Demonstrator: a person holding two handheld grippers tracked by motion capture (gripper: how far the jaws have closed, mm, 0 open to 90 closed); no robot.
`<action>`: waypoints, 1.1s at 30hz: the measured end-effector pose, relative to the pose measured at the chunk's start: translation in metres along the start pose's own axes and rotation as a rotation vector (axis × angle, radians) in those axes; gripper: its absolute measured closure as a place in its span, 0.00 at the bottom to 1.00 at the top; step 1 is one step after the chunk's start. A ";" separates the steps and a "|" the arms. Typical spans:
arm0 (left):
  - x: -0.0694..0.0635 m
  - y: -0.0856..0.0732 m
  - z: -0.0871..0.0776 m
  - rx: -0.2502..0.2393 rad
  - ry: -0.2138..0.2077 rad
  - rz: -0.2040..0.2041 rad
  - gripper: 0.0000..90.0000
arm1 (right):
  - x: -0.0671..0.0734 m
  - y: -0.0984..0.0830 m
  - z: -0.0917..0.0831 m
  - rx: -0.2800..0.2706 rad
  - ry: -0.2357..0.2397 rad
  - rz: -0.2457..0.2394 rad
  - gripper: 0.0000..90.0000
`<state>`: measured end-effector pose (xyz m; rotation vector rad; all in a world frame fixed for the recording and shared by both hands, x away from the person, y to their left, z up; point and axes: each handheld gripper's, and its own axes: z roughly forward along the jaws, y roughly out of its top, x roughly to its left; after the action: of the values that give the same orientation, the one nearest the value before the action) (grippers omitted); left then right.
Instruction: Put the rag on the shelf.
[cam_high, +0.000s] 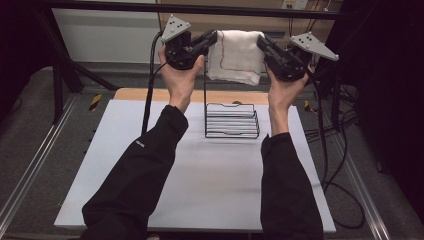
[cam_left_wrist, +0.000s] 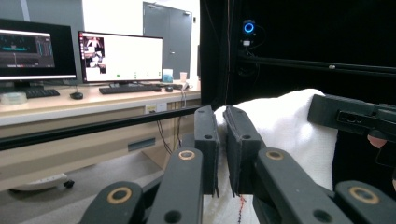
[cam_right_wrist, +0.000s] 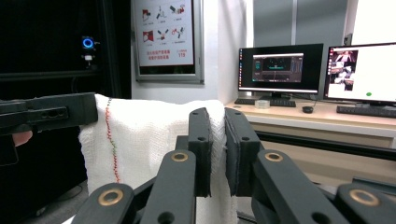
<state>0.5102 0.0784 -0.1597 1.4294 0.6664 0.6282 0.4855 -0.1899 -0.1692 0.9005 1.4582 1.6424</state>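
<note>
You have the white towel (cam_high: 236, 56) lifted clear of the table, folded over and stretched between your 2 grippers. The left gripper (cam_high: 214, 38) pinches its left top corner, jaws nearly shut on the cloth; the right gripper (cam_high: 261, 42) does the same on the right corner. In the left gripper view the fabric (cam_left_wrist: 289, 130) sits squeezed between the pads, and the right gripper view shows the same on its side (cam_right_wrist: 154, 140).

The pick-up looks done; what is left, I judge, is draping it over the black wire rack (cam_high: 231, 120) just below. The towel's lower edge hangs near the rack's upright post, so keep it taut and mind snagging there. The white table top (cam_high: 210, 175) around the rack gives you free room on both sides.
</note>
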 end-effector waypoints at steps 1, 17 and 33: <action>0.001 -0.001 0.002 -0.001 0.000 -0.006 0.93 | -0.001 -0.001 0.002 0.003 0.002 0.003 0.92; 0.012 -0.016 0.014 0.031 0.003 -0.006 0.93 | -0.017 -0.014 0.022 0.056 0.005 0.008 0.91; 0.016 -0.032 0.023 0.085 0.010 0.016 0.93 | -0.027 -0.033 0.029 0.105 0.012 0.007 0.91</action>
<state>0.5373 0.0734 -0.1916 1.5130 0.6971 0.6260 0.5263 -0.1975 -0.1995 0.9559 1.5634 1.5904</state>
